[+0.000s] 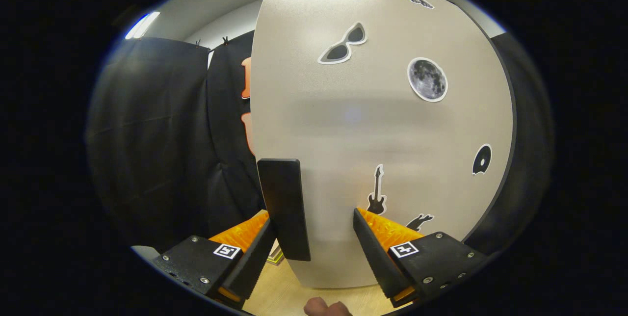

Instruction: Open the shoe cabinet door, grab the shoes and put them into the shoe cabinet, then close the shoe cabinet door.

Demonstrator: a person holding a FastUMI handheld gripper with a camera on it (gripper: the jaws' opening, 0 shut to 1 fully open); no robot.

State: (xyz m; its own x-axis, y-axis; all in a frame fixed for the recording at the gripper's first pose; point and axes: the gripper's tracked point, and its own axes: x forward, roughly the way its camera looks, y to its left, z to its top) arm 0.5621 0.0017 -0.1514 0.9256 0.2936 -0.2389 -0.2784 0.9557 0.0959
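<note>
The pale grey matte shoe cabinet door [373,124], decorated with stickers, is seen close ahead of the claw [314,223]. The claw is held open, its fingers spread apart. A black rectangular door handle [284,208] at the door's left edge is positioned between the fingers, beside the left one; contact cannot be confirmed. Light wooden flooring [279,291] is visible below.

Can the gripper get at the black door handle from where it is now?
Probably yes: the handle already sits between the open gripper's fingers, against the left one, with nothing in front of it on the cabinet door.
</note>
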